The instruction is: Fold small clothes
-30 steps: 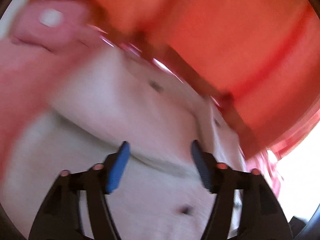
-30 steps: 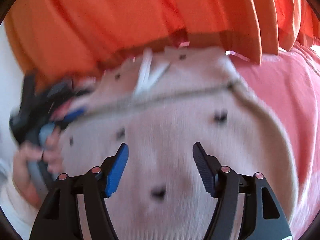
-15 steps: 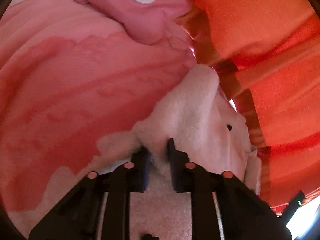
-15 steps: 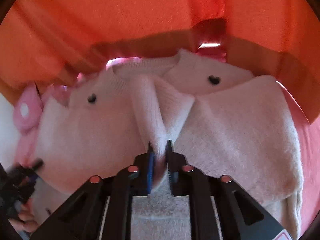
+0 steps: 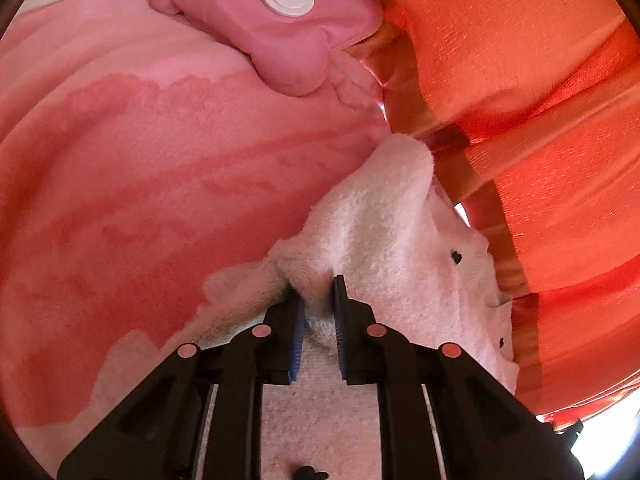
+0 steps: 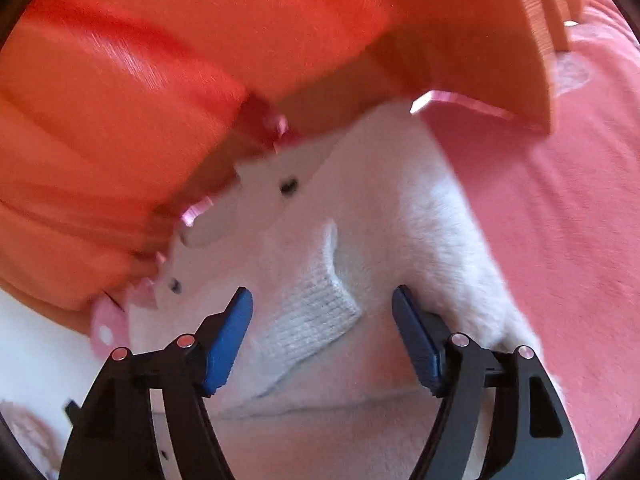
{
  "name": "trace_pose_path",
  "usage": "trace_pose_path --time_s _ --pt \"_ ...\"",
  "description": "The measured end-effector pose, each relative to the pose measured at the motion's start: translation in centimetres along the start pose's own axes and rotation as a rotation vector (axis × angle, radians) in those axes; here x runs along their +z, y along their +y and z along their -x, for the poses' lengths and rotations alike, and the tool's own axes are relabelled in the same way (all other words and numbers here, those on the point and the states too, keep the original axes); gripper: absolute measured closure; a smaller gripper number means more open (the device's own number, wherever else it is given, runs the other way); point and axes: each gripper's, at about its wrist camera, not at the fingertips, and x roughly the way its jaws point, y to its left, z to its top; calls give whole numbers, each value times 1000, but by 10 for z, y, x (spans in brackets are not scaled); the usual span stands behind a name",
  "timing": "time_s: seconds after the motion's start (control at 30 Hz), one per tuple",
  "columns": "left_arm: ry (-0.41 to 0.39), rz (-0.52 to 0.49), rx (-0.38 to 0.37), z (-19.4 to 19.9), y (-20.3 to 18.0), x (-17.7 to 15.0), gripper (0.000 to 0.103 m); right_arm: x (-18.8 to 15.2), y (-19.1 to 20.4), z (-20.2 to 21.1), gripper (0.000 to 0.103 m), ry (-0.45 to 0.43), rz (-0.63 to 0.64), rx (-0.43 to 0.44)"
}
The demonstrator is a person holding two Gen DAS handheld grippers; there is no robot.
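A fluffy white sweater with small black hearts lies on a pink blanket. My left gripper is shut on a raised fold at the sweater's edge, and the cloth bunches up between the blue pads. In the right wrist view the sweater fills the middle, with a sleeve folded over its body. The sleeve's ribbed cuff lies flat between the fingers of my right gripper. Its jaws are opening and the pads stand clear of the cuff on both sides.
An orange curtain hangs along the blanket's far edge, just behind the sweater, and shows as the curtain in the right view too. A pink pouch with a white round button lies on the blanket beyond the sweater. Pink blanket stretches to the right.
The left gripper closed on the sweater's edge fold and has kept still since. The right gripper closed on the sleeve, carried it across the sweater, then let it go; its jaws now stand apart.
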Motion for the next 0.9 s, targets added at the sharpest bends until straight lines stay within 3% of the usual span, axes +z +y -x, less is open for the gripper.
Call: trace_pose_path --time_s 0.03,0.13,0.2,0.23,0.3,0.33,0.43,0.5,0.57,0.67,0.7,0.73,0.77,0.8,0.87,0.9 --pt "-9 -15 -4 3 -2 2 92 2 11 -1 93 13 64 -18" --pt "-64 -72 -30 22 -12 11 94 7 32 40 94 -118 131 69" --pt "-51 -92 -13 19 -13 15 95 8 34 62 95 -212 157 105" --pt "-41 -102 11 15 -12 15 95 9 30 53 95 -203 176 29" --pt "-13 -102 57 2 -5 10 95 11 12 14 96 -60 147 -70" --pt "-9 -92 59 0 -2 8 95 9 3 10 96 -36 114 -76" --pt "-14 -114 64 -2 0 3 94 6 7 36 96 -135 134 -18" --pt "-9 -145 85 -6 -2 1 94 5 7 11 97 -63 173 -152" --pt "6 -170 92 -3 -5 0 92 4 -5 17 96 -30 137 -110" --pt "36 -213 66 21 -4 -5 74 -6 -20 77 87 -69 84 -53" --pt "40 -230 50 35 0 -9 59 -16 -26 99 84 -93 93 -55" --pt "43 -251 43 54 8 -17 46 -33 -37 127 70 -122 105 -77" --pt "46 -266 44 69 16 -24 43 -52 -49 150 55 -142 117 -90" --pt "53 -282 42 80 22 -30 41 -66 -58 163 47 -144 122 -97" --pt "89 -325 45 108 40 -48 40 -106 -87 188 47 -83 121 -121" --pt "103 -333 40 121 51 -56 34 -123 -100 195 47 -50 105 -130"
